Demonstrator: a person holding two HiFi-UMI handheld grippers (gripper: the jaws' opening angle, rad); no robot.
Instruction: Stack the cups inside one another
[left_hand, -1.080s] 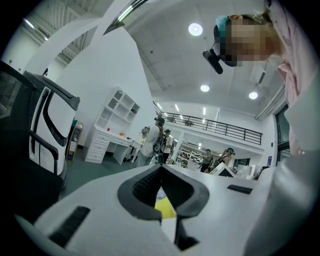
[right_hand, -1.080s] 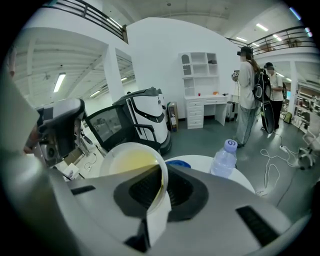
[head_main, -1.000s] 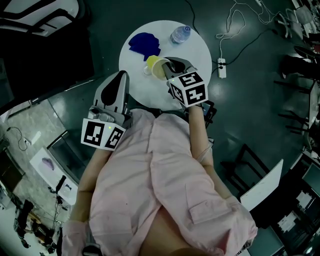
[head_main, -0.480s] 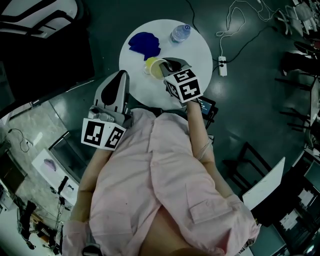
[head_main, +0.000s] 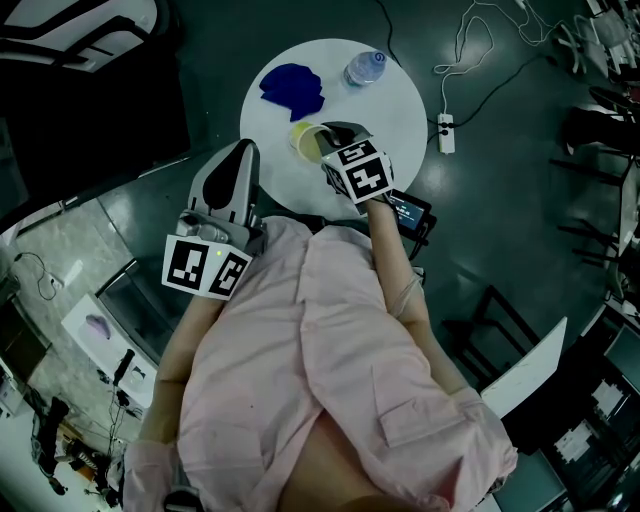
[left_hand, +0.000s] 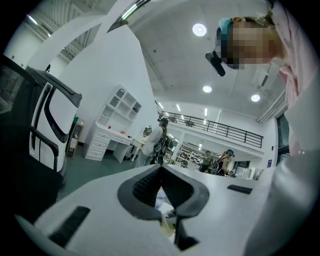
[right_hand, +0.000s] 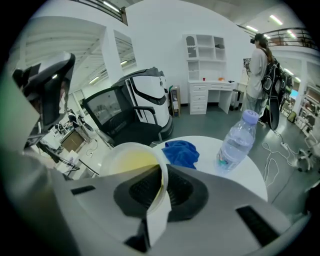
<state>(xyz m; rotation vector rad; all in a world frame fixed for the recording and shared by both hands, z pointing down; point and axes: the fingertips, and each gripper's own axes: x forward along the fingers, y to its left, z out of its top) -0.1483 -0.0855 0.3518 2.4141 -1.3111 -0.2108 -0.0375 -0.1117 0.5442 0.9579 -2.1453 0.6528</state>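
The yellow cup (right_hand: 131, 161) is held tilted above the middle of the round white table (head_main: 400, 100), its thin rim pinched in the closed right gripper (right_hand: 162, 175). The left gripper (left_hand: 161, 169), closed on nothing, is held off the near edge. Under such a pinch the rim could buckle and the cup be dropped.

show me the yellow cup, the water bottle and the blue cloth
yellow cup (right_hand: 131, 161), right gripper view, on its inner wall
water bottle (right_hand: 236, 142), right gripper view, on the middle of its clear body
blue cloth (right_hand: 181, 152), right gripper view, on the middle of the crumpled fabric
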